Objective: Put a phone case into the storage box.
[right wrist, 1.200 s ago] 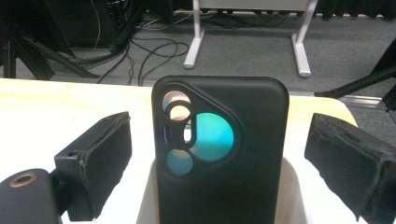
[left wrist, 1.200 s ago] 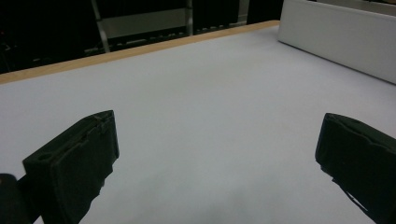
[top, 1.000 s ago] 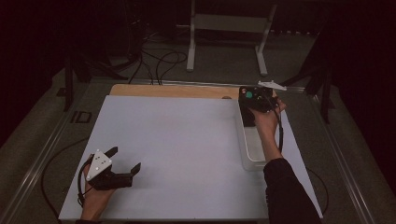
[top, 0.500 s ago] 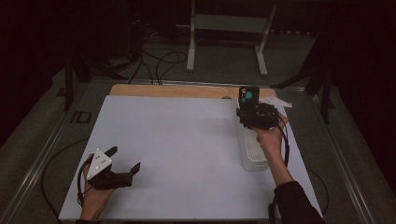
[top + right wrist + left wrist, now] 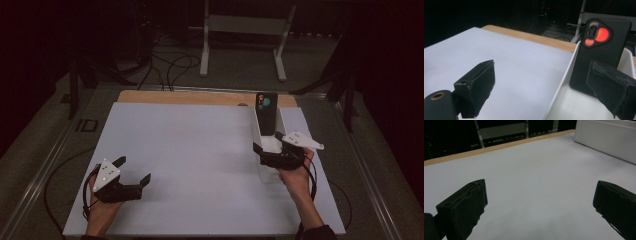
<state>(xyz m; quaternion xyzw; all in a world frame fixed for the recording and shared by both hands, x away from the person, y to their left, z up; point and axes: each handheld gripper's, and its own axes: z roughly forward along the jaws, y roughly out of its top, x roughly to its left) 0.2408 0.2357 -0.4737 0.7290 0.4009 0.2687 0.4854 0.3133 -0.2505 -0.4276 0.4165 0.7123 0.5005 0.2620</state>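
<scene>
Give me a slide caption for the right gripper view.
Open right tool facing a black phone with camera bump propped upright in a white plastic bin.

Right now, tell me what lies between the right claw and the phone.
Nothing: in the right gripper view, just bare white bin floor separates the open right claw from the upright phone.

One phone (image 5: pixel 266 112), one white bin (image 5: pixel 259 131), two hand-held grippers, one table (image 5: pixel 190 150).

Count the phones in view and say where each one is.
1. A black phone with a rounded camera bump stands upright at the far end of the long white plastic bin, beyond the open right gripper. The bin's walls may hide others.
</scene>
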